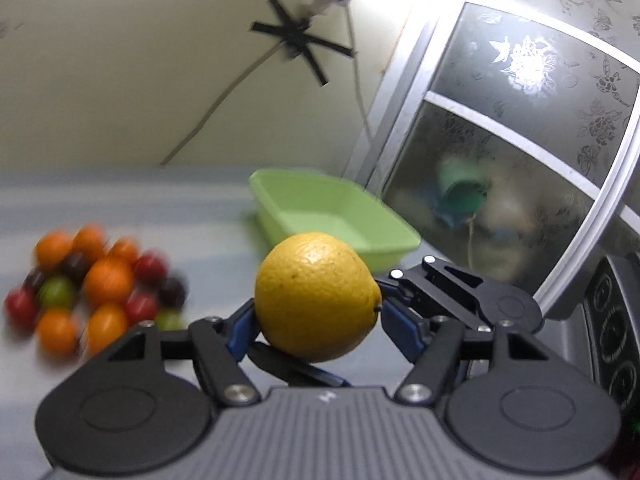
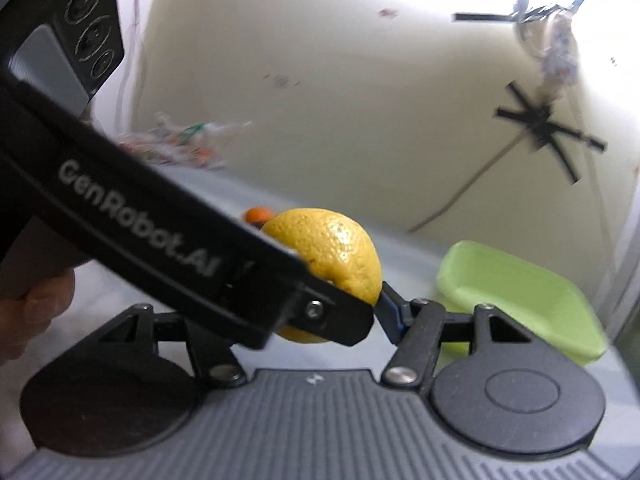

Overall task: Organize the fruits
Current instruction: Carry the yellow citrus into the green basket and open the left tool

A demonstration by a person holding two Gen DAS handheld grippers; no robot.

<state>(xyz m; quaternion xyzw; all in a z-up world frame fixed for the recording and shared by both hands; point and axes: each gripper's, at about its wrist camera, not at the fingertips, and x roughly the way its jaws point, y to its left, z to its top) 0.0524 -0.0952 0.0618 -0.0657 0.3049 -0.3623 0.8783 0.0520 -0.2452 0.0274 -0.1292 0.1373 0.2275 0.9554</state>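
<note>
A yellow lemon (image 1: pixel 316 296) sits between my left gripper's blue-padded fingers (image 1: pixel 240 328), lifted above the table. My left gripper (image 1: pixel 316 320) is shut on it. My right gripper's black fingers reach in from the right and under the lemon (image 1: pixel 436 284). In the right wrist view the same lemon (image 2: pixel 340 252) lies between my right gripper (image 2: pixel 332 304) fingers, with the left gripper's arm (image 2: pixel 160 216) crossing in front. A pile of small orange, red, green and dark fruits (image 1: pixel 92 288) lies on the table at left. An empty light green tray (image 1: pixel 384 244) stands behind.
A frosted glass door with a metal frame (image 1: pixel 500 128) stands at right. A cream wall with taped cables (image 1: pixel 300 40) is behind the table. Crumpled packaging (image 2: pixel 180 140) lies at the table's far left in the right wrist view.
</note>
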